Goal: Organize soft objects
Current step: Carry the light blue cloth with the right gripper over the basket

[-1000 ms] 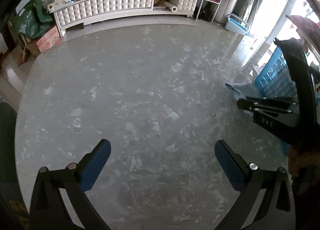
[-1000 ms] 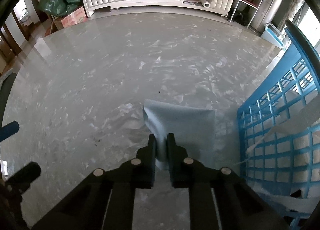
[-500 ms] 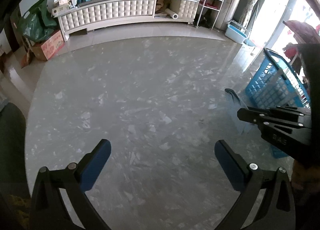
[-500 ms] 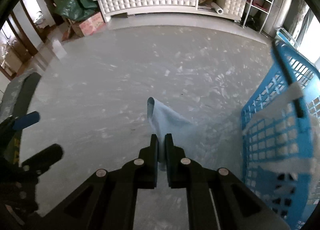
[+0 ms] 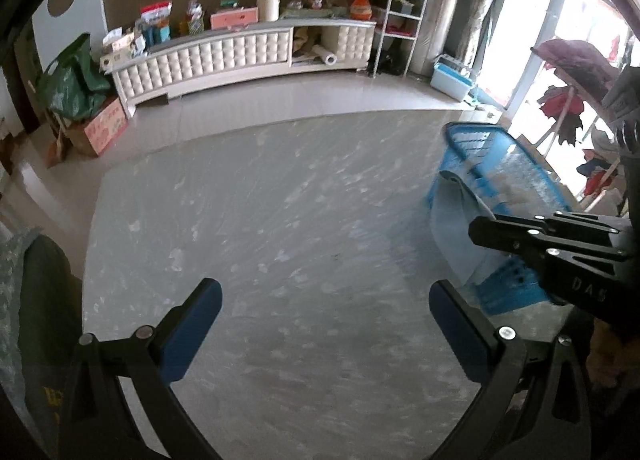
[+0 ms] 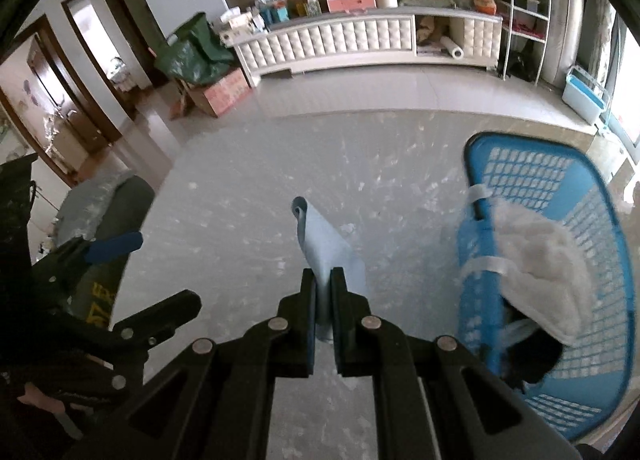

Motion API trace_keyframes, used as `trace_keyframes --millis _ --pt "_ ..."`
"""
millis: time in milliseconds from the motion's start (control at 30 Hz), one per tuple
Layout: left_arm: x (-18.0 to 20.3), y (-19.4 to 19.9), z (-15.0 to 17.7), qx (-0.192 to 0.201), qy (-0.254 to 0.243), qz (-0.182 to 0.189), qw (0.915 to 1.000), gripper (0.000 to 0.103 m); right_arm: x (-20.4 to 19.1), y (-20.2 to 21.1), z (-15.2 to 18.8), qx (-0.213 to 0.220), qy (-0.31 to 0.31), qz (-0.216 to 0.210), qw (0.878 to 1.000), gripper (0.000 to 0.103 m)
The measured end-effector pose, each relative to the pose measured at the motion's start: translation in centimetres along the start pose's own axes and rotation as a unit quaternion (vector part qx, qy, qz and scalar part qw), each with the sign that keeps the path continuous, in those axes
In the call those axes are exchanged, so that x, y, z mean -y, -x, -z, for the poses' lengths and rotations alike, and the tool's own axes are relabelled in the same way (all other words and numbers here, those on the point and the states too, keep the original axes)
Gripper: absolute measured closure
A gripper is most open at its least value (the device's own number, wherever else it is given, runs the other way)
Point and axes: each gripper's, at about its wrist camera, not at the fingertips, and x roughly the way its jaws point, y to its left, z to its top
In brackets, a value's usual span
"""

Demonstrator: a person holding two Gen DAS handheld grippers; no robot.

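Lifted off floor: blue cloth (image 6: 326,248) pinched between closed right fingers (image 6: 307,300); left fingers (image 5: 192,324) wide, empty.

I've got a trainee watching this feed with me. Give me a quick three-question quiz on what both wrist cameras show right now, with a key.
1. True or false: the right gripper is shut on the blue cloth.
2. What lies inside the blue basket? A) a white fluffy towel B) a green bag C) nothing
3. Fill in: the left gripper has its jaws ____ with nothing between them.

Key:
1. True; the cloth hangs pinched between the jaws, above the grey marble table.
2. A; the white towel lies in the basket.
3. Open; only tabletop shows between its fingers.
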Motion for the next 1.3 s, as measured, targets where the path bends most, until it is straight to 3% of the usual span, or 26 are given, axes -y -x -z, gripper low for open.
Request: trace_keyframes --millis 300,533,833,1133,1300 --pt "5.3 4.2 -1.0 0.025 -0.032 0.009 0.9991 0.0 2.0 4.9 1.3 0.033 0.004 -0.002 0.999 0.097" --pt "9.2 4.9 -1.9 0.027 -0.057 0.016 0.9979 0.0 5.0 6.8 2.3 0.054 -0.02 0.016 0.998 0.097" --pt "13.3 3.2 -3.2 0.027 -0.086 0.037 0.9953 0.0 8.7 7.6 3.1 0.063 -0.056 0.056 0.995 0.097" --pt "13.9 -0.7 -3.6 0.004 -0.085 0.048 0.9952 0.0 11.8 5.8 3.7 0.045 -0.082 0.109 0.99 0.097" --pt "13.0 -2.4 -3.6 -0.004 -0.078 0.049 0.9957 0.0 11.1 2.9 3.2 0.022 -0.068 0.11 0.991 0.097"
